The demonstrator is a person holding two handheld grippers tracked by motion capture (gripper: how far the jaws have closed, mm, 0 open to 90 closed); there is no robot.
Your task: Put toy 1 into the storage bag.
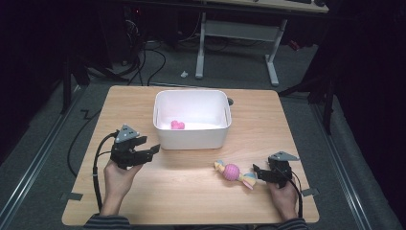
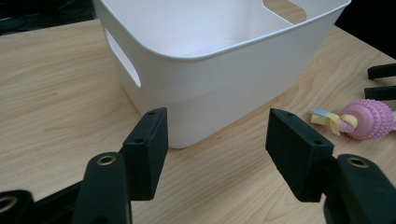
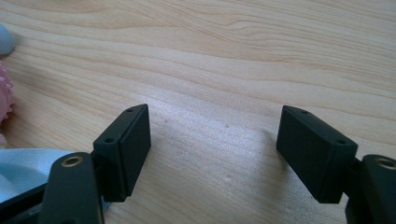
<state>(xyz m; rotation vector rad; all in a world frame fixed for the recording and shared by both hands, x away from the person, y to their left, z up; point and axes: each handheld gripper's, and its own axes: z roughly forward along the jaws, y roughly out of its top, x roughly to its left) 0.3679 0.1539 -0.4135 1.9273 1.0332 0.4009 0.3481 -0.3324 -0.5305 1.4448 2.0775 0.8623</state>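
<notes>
The pink knobbly toy (image 1: 232, 172) with its pastel cloth ends lies on the bench (image 1: 182, 191) in the lower right of the high view, just in front of the white tub (image 1: 191, 136). A smaller pink piece (image 1: 177, 125) already sits inside the tub.

The right claw (image 1: 258, 172) stands open and empty at the toy's right-hand cloth end. In the right gripper view its jaws frame bare wood, with the toy off at the left edge. A close from here would likely catch only loose fabric or nothing, and the toy could swing, slip free or roll away.

The left claw (image 1: 148, 149), also open and empty, hovers low beside the tub's near left corner. In the left gripper view the tub wall (image 2: 210, 88) looms just beyond its jaws, so a forward nudge could push the light tub across the bench.
</notes>
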